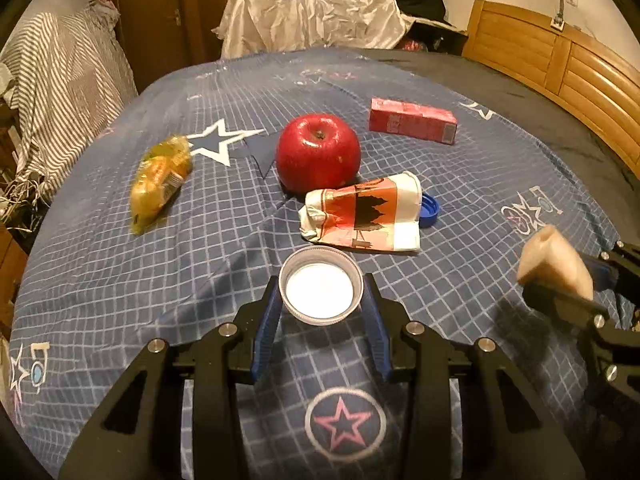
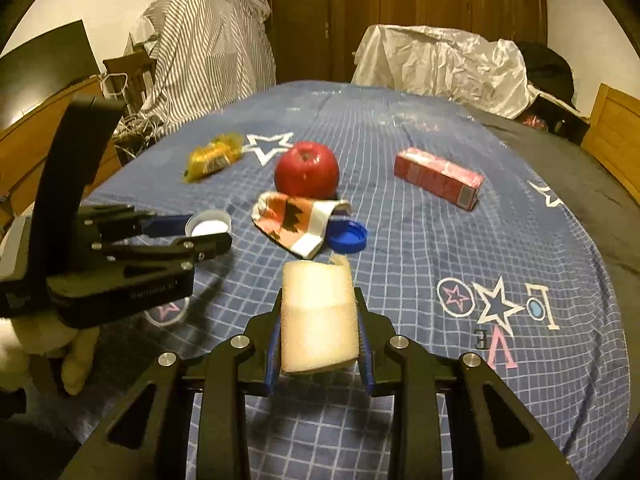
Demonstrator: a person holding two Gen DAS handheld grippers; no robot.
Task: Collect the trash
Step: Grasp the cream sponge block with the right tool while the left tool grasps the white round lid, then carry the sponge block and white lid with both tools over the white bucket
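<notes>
My left gripper point(image 1: 322, 300) is shut on a white bottle cap point(image 1: 320, 292), held just above the blue checked bedspread point(image 1: 120, 264); it also shows in the right wrist view point(image 2: 210, 228). My right gripper point(image 2: 320, 308) is shut on a pale foam piece point(image 2: 318, 316), seen at the right in the left wrist view point(image 1: 556, 264). Beyond lie a crushed paper cup point(image 1: 360, 216), a blue cap point(image 1: 430, 210), a yellow wrapper point(image 1: 160, 178), a red carton point(image 1: 412, 120) and a red apple point(image 1: 318, 152).
A striped cloth point(image 1: 60, 92) hangs at the left of the bed. A white crumpled sheet point(image 1: 312, 16) covers something behind the bed. A wooden headboard point(image 1: 560, 60) runs along the right. A dark wardrobe point(image 2: 400, 12) stands at the back.
</notes>
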